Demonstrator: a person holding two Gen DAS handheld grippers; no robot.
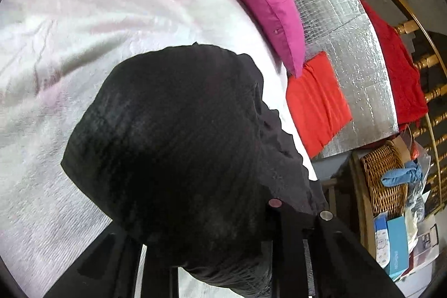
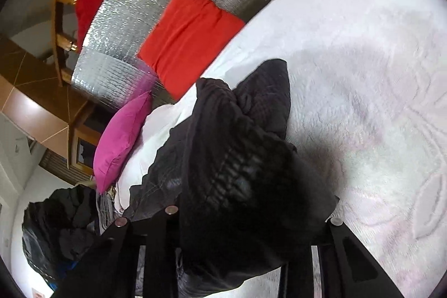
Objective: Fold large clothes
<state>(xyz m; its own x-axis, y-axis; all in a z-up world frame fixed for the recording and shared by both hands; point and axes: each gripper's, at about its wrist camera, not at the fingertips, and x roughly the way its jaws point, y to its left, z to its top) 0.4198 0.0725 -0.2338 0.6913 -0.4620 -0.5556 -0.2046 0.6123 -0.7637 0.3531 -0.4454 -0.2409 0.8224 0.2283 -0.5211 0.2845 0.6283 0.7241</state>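
black garment [image 1: 173, 136] bunched over both grippers, above the pale pink blanket [image 1: 56, 46] on the bed. left gripper [image 1: 212, 250] clenched on its cloth; right gripper [image 2: 232, 250] likewise clamped on it. pink cushion [image 1: 265, 4] and red cushion [image 1: 318, 102] beside.

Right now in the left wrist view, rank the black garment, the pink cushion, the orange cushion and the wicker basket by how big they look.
1. black garment, though it is nearest the camera
2. pink cushion
3. orange cushion
4. wicker basket, partly hidden
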